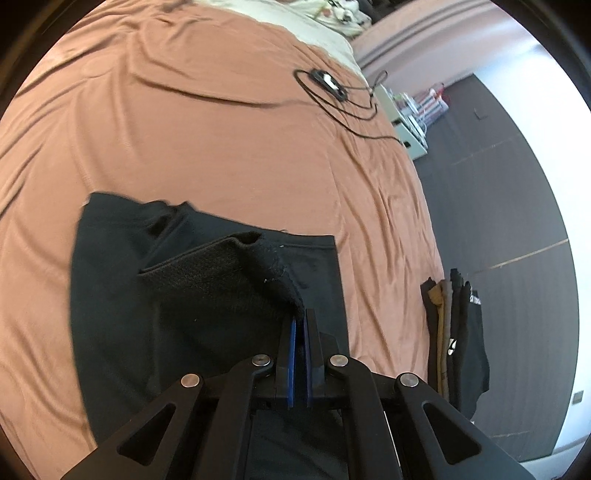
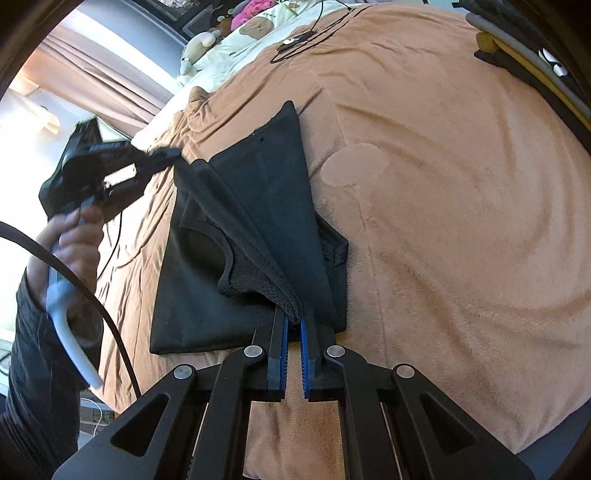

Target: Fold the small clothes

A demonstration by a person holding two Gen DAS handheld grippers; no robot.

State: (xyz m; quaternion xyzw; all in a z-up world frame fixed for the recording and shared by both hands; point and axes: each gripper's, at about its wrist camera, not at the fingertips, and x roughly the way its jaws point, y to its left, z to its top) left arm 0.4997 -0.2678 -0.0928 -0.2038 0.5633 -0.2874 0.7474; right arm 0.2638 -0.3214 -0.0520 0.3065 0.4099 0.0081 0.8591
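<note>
A small black garment (image 1: 118, 280) lies partly folded on the salmon bedspread (image 1: 221, 147). My left gripper (image 1: 301, 314) is shut on one corner of its mesh-lined edge and holds that edge lifted off the cloth below. In the right wrist view the same garment (image 2: 258, 192) spreads across the bed, and my right gripper (image 2: 294, 320) is shut on the other corner of the lifted edge. The left gripper (image 2: 173, 153) shows there too, held in a person's hand (image 2: 79, 236), with the edge stretched between the two grippers.
A stack of folded clothes (image 1: 452, 332) sits at the bed's edge, also seen as a stack (image 2: 528, 55) at the top right. A black cable with a small device (image 1: 328, 85) lies further up the bed. Pillows and soft toys (image 2: 236, 33) are at the head. Dark floor (image 1: 517, 221) borders the bed.
</note>
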